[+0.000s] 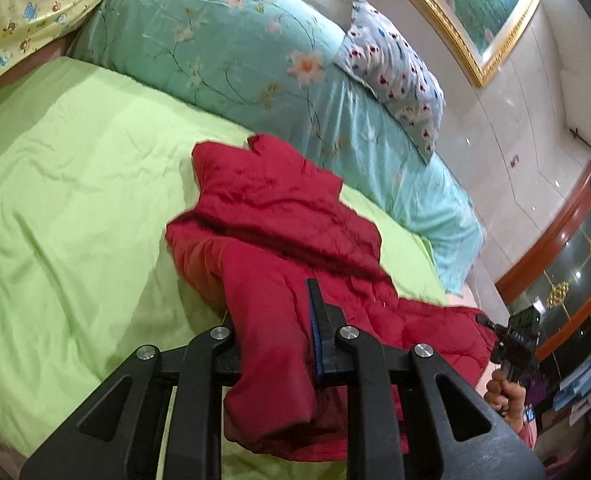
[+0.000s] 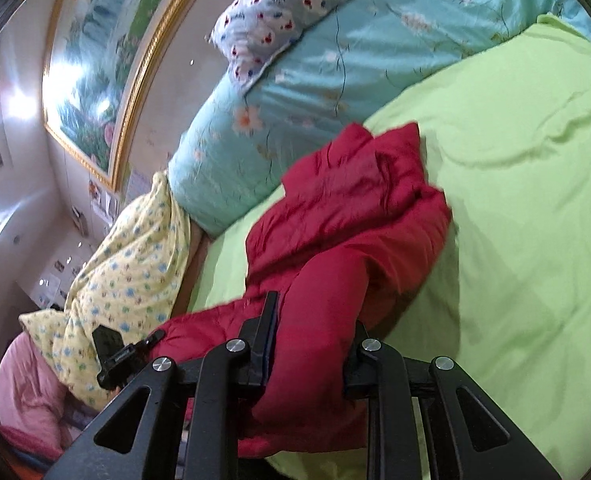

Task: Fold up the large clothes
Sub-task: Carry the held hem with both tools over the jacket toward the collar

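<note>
A red padded jacket [image 1: 279, 216] lies crumpled on the light green bed sheet [image 1: 67, 200]. My left gripper [image 1: 273, 320] is shut on a fold of the jacket near its lower edge, lifted a little off the bed. My right gripper [image 2: 313, 320] is shut on another fold of the same jacket [image 2: 347, 208]. The right gripper also shows in the left wrist view [image 1: 515, 340] at the jacket's far right corner, and the left gripper shows in the right wrist view [image 2: 123, 354] at the far left. The green sheet shows too in the right wrist view [image 2: 535, 208].
A rolled teal floral quilt [image 1: 223, 44] and a small patterned pillow [image 1: 395, 68] lie along the wall side of the bed. A yellow printed blanket [image 2: 131, 256] and a pink cover [image 2: 27, 392] sit at the bed's end. A gold-framed picture [image 1: 475, 4] hangs on the wall.
</note>
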{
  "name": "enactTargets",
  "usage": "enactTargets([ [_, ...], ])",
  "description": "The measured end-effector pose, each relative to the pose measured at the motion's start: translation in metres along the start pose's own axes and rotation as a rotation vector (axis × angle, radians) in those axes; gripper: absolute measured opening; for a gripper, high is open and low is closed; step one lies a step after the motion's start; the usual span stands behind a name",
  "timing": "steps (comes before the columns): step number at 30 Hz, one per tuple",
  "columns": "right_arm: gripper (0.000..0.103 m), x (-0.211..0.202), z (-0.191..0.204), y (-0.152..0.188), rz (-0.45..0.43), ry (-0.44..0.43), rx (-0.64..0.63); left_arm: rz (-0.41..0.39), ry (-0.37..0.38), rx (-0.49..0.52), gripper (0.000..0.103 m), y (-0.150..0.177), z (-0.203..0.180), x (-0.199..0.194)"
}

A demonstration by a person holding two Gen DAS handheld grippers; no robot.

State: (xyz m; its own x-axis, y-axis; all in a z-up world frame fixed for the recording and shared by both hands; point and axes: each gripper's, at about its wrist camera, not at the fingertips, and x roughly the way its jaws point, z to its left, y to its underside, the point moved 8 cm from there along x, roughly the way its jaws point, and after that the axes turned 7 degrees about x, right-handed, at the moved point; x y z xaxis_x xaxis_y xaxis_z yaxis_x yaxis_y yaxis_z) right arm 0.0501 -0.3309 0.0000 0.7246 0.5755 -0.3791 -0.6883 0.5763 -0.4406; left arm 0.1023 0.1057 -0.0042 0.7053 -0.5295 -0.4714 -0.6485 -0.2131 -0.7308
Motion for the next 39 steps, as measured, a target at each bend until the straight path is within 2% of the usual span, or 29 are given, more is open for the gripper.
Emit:
enactTargets([
  [6, 0.022, 0.009, 0.004, -0.035, -0.073, 0.017, -0.021, -0.046, -0.034, -0.013, 0.017, -0.036, 0.005, 0.020],
  [13, 0.022, 0.030, 0.008, -0.066, -0.126, 0.058, -0.049, -0.060, -0.069, 0.008, 0.017, -0.059, 0.001, 0.039],
  [39, 0.023, 0.086, -0.002, -0.128, -0.179, 0.155, -0.070, -0.042, -0.161, -0.020, 0.018, -0.106, 0.025, 0.108],
])
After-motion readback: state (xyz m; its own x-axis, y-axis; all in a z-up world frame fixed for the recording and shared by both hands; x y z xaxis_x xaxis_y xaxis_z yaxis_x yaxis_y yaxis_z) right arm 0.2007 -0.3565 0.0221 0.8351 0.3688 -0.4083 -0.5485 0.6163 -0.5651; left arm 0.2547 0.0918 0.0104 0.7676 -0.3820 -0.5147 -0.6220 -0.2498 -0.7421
